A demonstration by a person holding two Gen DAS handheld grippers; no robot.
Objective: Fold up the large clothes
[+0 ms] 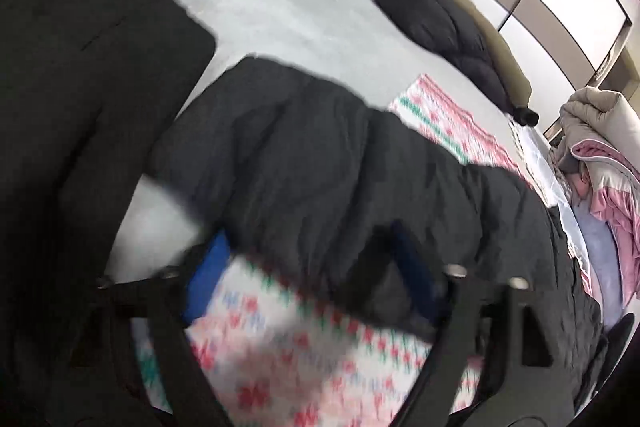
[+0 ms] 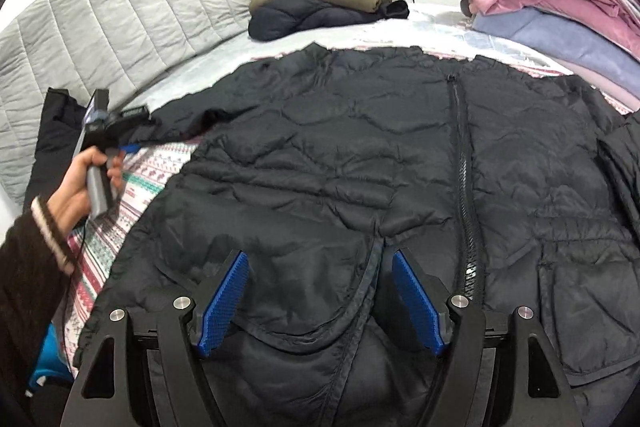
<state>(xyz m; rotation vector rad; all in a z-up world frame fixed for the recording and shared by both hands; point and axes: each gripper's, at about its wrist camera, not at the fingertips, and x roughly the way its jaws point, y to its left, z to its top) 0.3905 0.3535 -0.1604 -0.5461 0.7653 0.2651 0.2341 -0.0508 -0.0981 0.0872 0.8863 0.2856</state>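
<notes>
Both grippers at a black jacket [image 2: 360, 155] spread on a bed.

R gripper [image 2: 316, 299]: jaws wide apart, blue pads [image 2: 224, 303] either side of the jacket's lower hem, nothing pinched; zipper [image 2: 464, 163] runs up just right of the right pad. L gripper [image 1: 308, 267]: view blurred w/ motion; jaws look spread, jacket sleeve [image 1: 320, 155] draped across the tips, so can't tell if fabric is caught. In the R wrist view the L gripper [image 2: 132, 147] sits at the sleeve end, held by the left hand [image 2: 80, 191]. Jacket lies front up, flat on a patterned blanket [image 2: 132, 171] over the sheet [image 1: 280, 11]. Beyond: folded dark/olive coat [image 2: 320, 7] near the quilted headboard [image 2: 120, 3]; pink/blue bedding stack [image 2: 552, 11] at far right; another dark garment [image 1: 80, 67] at the L edge.
</notes>
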